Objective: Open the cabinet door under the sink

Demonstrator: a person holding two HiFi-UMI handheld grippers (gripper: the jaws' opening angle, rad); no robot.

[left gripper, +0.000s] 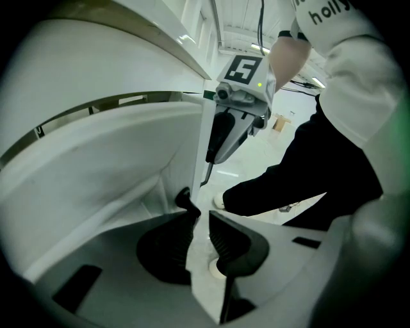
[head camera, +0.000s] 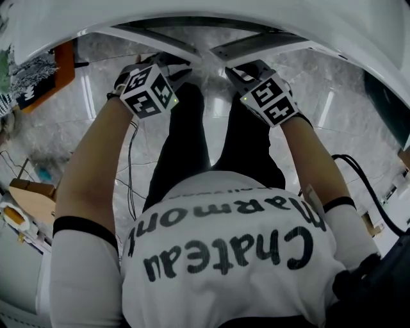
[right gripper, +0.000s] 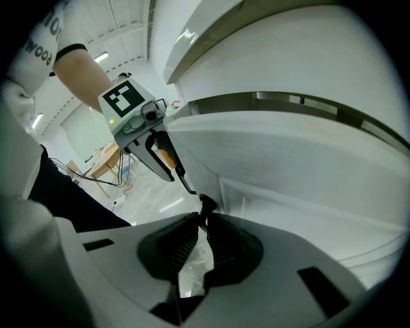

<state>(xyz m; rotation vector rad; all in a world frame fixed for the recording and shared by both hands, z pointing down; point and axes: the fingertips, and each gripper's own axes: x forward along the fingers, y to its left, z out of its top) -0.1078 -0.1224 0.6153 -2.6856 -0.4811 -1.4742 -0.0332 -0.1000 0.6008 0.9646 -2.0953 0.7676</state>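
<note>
Head view just puts left gripper [head camera: 182, 69] and right gripper [head camera: 232, 72] at two white cabinet doors [head camera: 160, 40] under a curved white sink [head camera: 256, 13]. Their own views show more: right pinched almost closed on a small black handle [right gripper: 206, 205], left slightly wider, clamping the other door's edge [left gripper: 202, 147]. Black-trousered legs [head camera: 186, 147] crowd the near side.

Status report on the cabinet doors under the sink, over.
Left gripper shut on left door edge. Right gripper pinching right door handle. Both doors look ajar. Nothing blocking seen.

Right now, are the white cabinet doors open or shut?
Partly open: the white cabinet doors show top edges forming an outward V, head view.
</note>
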